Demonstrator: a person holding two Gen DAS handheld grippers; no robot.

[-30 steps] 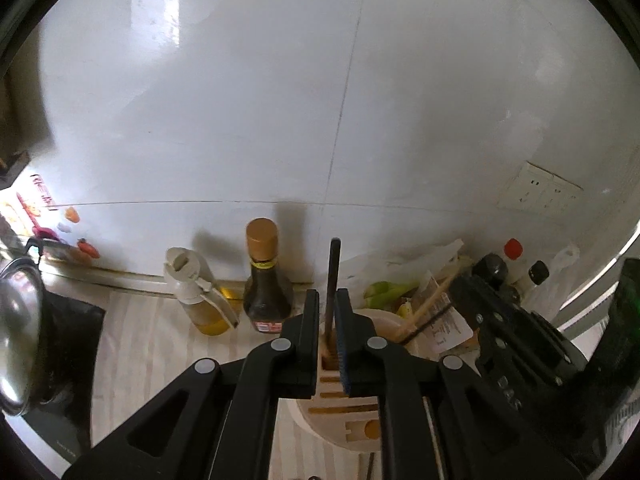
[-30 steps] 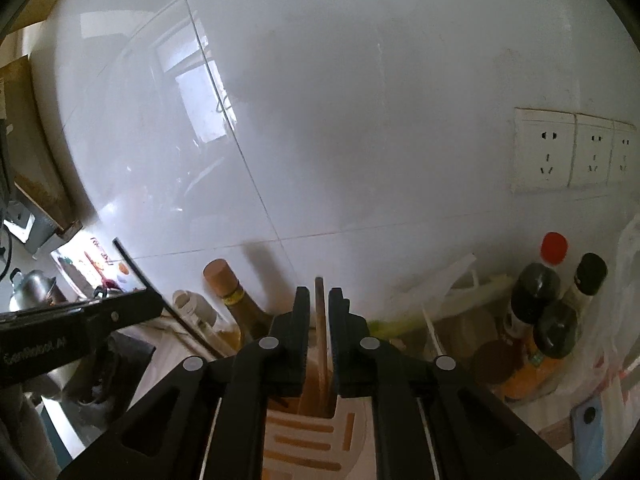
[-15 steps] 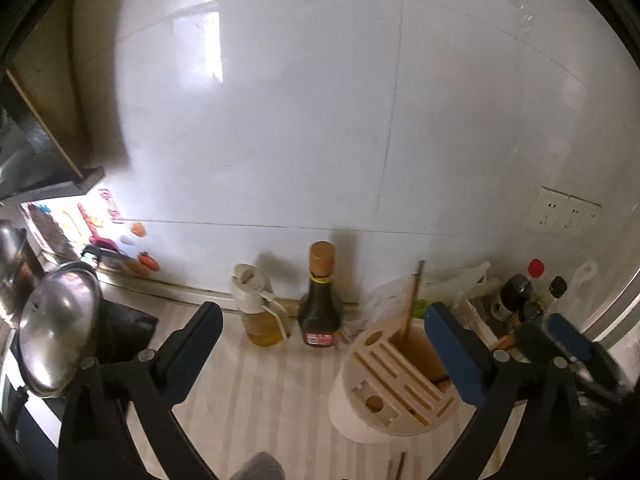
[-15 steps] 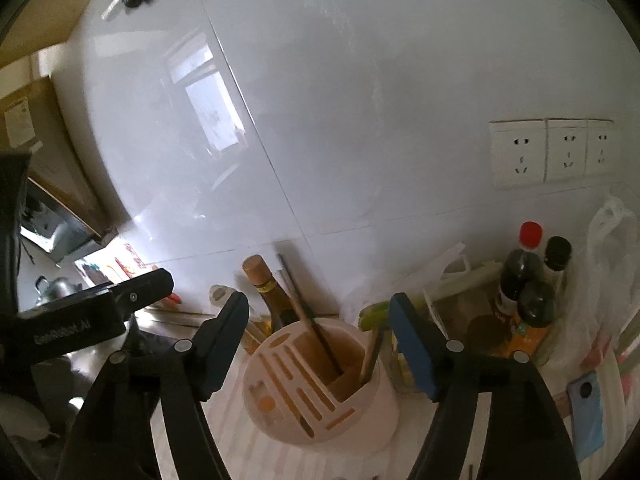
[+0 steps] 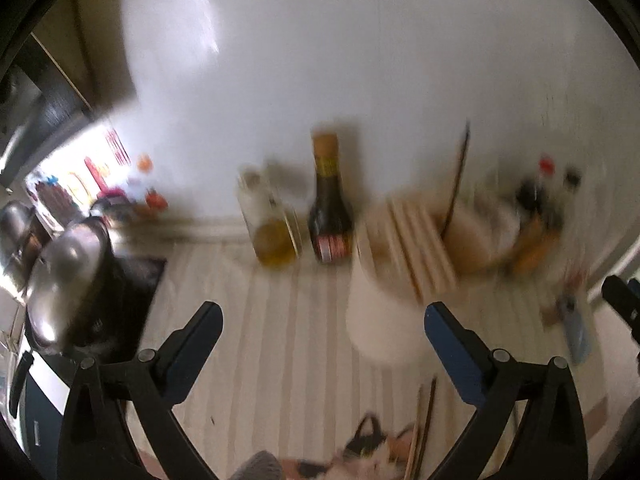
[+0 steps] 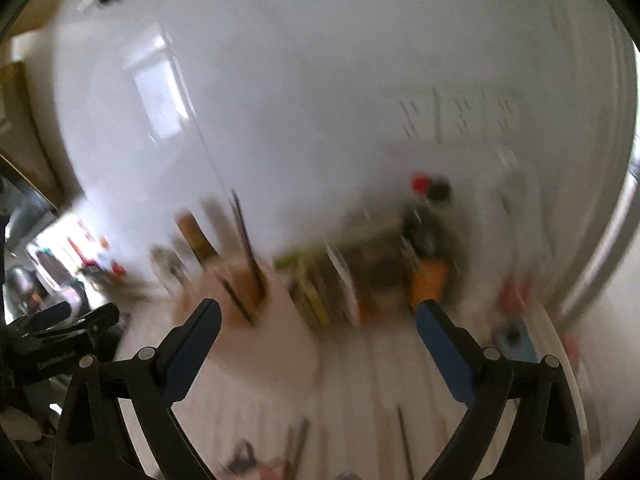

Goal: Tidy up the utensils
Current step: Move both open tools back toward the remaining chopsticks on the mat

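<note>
Left tongs (image 5: 323,316): spread wide, nothing between the pads, hanging over the striped desk (image 5: 256,320).
Right tongs (image 6: 318,314): opening, almost fully apart, nothing between the pads.
Utensil holder (image 5: 384,300): round, white-sided, slotted wooden top; standing on the desk between the left tongs' fingertips, nearer the right one. In the right wrist view (image 6: 256,320) behind the left fingertip, heavily blurred.
Dark chopstick (image 5: 456,184): standing tilted in the holder's open compartment, tip leaning toward the wall.
Loose chopsticks (image 5: 424,420): a pair lying on the desk in front of the holder, near the bottom edge.
Soy sauce bottle (image 5: 330,208): upright against the wall, just left of the holder.
Oil bottle (image 5: 268,220): upright, just beside the soy sauce bottle, to its left.
Small condiment bottles (image 5: 540,196): clustered right of the holder, too blurred for detail.
Steel pot lid (image 5: 60,276): at the left edge, on a dark cooker.
Sharpness: both views smeared; small items on the desk unreadable.
</note>
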